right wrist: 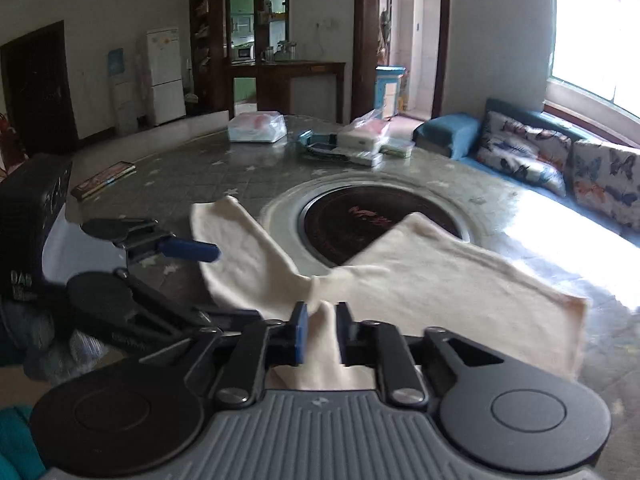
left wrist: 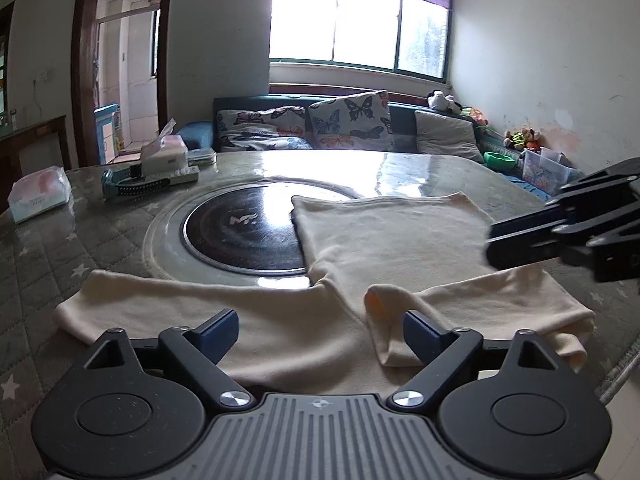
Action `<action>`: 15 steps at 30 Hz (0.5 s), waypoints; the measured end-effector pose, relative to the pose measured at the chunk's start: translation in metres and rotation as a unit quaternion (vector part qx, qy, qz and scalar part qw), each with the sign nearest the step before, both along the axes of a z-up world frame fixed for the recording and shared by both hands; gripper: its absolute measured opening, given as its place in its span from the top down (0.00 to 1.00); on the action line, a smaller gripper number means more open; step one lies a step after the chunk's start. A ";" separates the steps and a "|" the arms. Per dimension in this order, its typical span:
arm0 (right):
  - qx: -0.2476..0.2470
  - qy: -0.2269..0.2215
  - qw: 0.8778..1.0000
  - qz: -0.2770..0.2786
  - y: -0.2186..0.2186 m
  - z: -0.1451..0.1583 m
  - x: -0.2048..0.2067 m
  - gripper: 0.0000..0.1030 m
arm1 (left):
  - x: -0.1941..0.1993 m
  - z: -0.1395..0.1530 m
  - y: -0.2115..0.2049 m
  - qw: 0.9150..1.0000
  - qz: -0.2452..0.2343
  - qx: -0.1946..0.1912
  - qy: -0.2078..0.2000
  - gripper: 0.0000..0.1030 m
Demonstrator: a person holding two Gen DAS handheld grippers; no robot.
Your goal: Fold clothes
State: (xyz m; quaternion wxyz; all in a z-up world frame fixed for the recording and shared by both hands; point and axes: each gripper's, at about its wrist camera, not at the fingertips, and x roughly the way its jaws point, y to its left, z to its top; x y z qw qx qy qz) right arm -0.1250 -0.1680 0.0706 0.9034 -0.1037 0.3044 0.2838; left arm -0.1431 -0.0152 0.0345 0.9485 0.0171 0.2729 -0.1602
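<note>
A cream garment point(left wrist: 400, 232) lies spread on the table, partly over the round black hob point(left wrist: 240, 232). One sleeve reaches out to the left and a rolled cuff point(left wrist: 380, 320) lies near the front. My left gripper point(left wrist: 320, 332) hovers open above the near edge of the cloth, with the cuff beside its right finger. In the right wrist view the garment point(right wrist: 440, 276) runs away from my right gripper point(right wrist: 322, 332). Its jaws stand narrowly apart, with a raised fold of the cloth between the pads. The left gripper point(right wrist: 204, 284) shows open at the left, and the right gripper point(left wrist: 494, 248) enters at the right edge.
The quilted grey table cover point(left wrist: 40, 260) carries tissue packs point(left wrist: 38, 194), a tissue box point(left wrist: 164, 152) and small items at the far left. A book point(right wrist: 104, 180) lies near the table's far edge. A sofa with butterfly cushions point(left wrist: 348, 120) stands behind the table.
</note>
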 end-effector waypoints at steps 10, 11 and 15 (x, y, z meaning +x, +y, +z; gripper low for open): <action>-0.022 0.047 0.988 -0.142 -0.102 -0.028 -0.031 0.82 | 0.013 -0.007 -0.040 0.998 -0.064 0.018 0.002 0.40; -0.020 0.049 0.988 -0.148 -0.106 -0.032 -0.035 0.82 | 0.013 -0.009 -0.043 0.997 -0.068 0.022 0.006 0.43; -0.002 0.050 0.987 -0.155 -0.118 -0.040 -0.039 0.82 | 0.013 -0.015 -0.050 0.996 -0.079 0.033 0.022 0.44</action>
